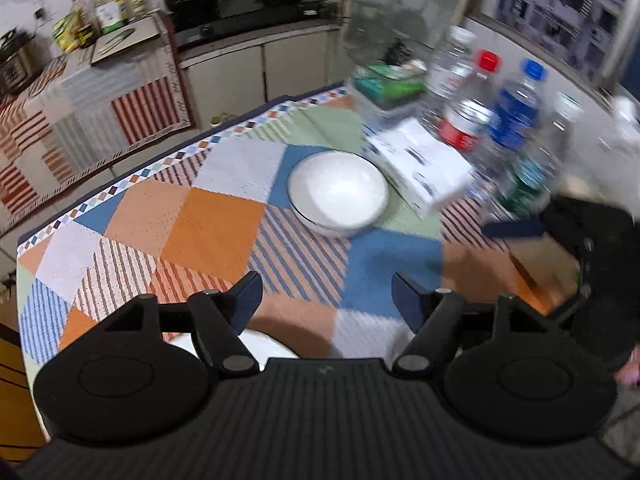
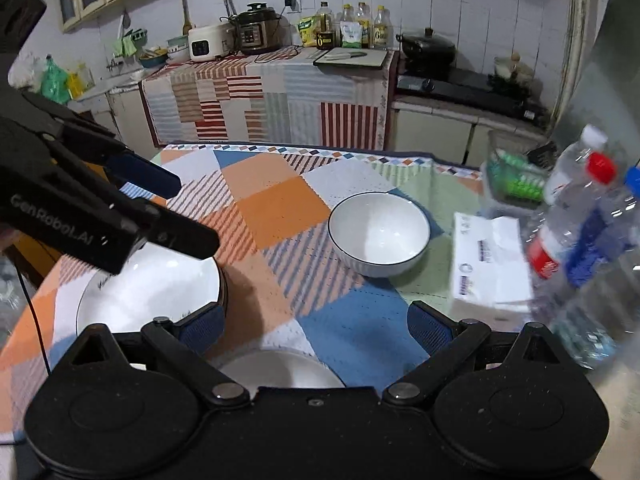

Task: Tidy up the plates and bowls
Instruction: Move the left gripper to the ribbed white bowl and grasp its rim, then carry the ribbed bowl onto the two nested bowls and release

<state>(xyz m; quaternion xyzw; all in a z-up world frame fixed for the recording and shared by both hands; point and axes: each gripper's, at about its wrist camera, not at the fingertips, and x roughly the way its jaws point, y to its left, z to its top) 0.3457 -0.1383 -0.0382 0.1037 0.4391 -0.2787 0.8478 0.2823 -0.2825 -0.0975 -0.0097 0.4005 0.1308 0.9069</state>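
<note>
A white bowl (image 1: 339,193) with a dark rim stands on the patchwork tablecloth (image 1: 216,232), ahead of both grippers; it also shows in the right wrist view (image 2: 379,233). My left gripper (image 1: 326,298) is open and empty, above the cloth; in the right wrist view it (image 2: 152,184) hovers over a white plate (image 2: 152,292) at the left. My right gripper (image 2: 316,326) is open and empty, above a second white dish (image 2: 280,370) at the table's near edge. In the left wrist view the right gripper (image 1: 520,228) shows at the right, and a white dish rim (image 1: 268,346) sits under my left fingers.
Several water bottles (image 2: 576,236) and a white tissue pack (image 2: 490,264) stand at the table's right. A basket with green items (image 2: 516,176) is behind them. Kitchen counters with appliances and a stove line the far wall.
</note>
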